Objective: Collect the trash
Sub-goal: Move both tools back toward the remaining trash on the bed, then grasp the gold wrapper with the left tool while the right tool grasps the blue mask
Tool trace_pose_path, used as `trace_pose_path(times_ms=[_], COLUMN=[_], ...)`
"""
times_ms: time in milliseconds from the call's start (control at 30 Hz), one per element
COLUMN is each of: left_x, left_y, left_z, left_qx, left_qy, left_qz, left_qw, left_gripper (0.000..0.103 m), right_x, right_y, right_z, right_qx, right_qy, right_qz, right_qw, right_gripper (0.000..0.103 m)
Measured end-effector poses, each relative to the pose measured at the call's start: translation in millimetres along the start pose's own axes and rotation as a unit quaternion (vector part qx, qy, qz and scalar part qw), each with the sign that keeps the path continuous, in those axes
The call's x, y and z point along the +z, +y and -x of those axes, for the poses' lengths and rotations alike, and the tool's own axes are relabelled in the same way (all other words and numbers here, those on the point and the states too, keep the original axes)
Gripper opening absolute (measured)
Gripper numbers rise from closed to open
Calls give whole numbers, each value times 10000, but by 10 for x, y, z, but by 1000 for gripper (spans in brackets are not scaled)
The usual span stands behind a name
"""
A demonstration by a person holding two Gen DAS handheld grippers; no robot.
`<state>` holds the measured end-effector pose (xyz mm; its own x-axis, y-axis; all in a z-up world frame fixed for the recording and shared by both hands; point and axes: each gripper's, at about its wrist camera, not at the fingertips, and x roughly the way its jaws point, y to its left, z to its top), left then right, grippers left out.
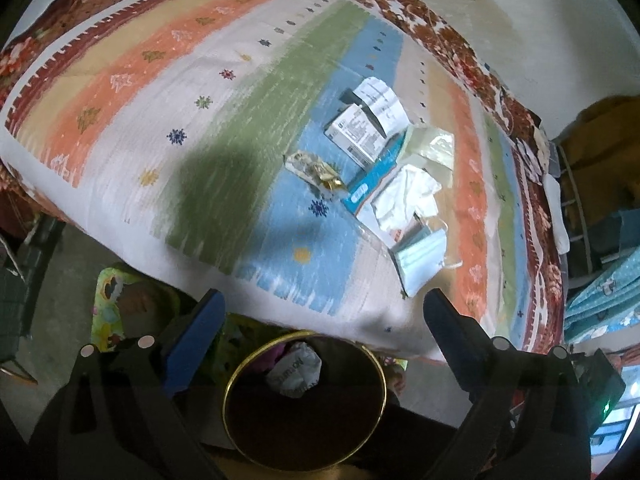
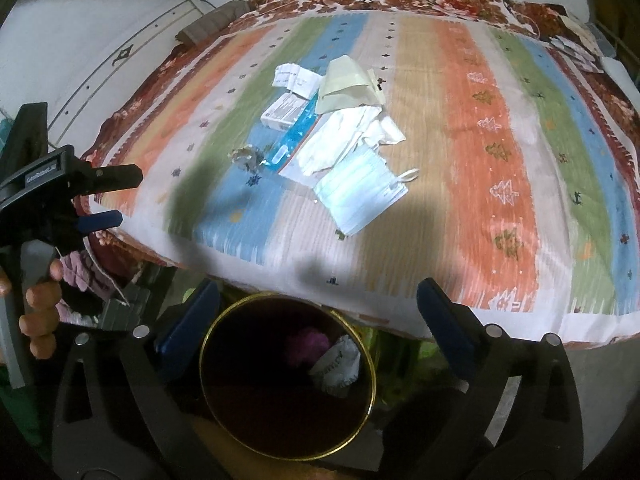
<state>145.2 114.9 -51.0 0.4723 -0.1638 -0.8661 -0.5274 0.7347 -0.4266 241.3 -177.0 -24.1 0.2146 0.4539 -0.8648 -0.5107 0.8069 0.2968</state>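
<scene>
- Striped multicoloured bedspread (image 2: 460, 128) carries the trash pile ahead of both tongs
- Round gold-rimmed dark bin (image 2: 224, 312) sits directly below them
- Pale blue pleated face mask (image 2: 356, 196), long axis slanting, lies nearest the right gripper (image 2: 318, 304)
- Left gripper (image 1: 324, 314) and right both gape wide, empty

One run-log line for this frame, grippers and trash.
left gripper: open, empty | right gripper: open, empty | bin: crumpled paper inside | bed: face mask, small box remaining

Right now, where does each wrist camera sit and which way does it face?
Left wrist: on the left gripper, angled down over the bin toward the bed's trash; open fingers show.
Right wrist: on the right gripper, same downward look; the left gripper and hand show at left.
Both share the bin, face mask and striped bedspread.
</scene>
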Motion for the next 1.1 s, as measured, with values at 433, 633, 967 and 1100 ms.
trace_pose_path(times_ms=[433, 633, 967, 1100], left_x=[603, 757, 885, 946], left_y=[8, 36, 54, 108], left_z=[-369, -570, -837, -905], left_qx=[109, 34, -2, 39], left_qy=[102, 236, 391, 387], left_qz=[11, 73, 3, 47], left_qw=[9999, 9997, 9992, 9992], left_gripper=[97, 96, 88, 84], right_x=[427, 573, 726, 787], right_y=[-145, -186, -258, -267], right_z=[-244, -439, -760, -895], right_qx=[-126, -175, -173, -197], right_qy=[-81, 8, 137, 153], right_qz=[-399, -508, -955, -1189], right_qw=[9991, 9986, 9952, 9926], right_gripper=[94, 94, 94, 93])
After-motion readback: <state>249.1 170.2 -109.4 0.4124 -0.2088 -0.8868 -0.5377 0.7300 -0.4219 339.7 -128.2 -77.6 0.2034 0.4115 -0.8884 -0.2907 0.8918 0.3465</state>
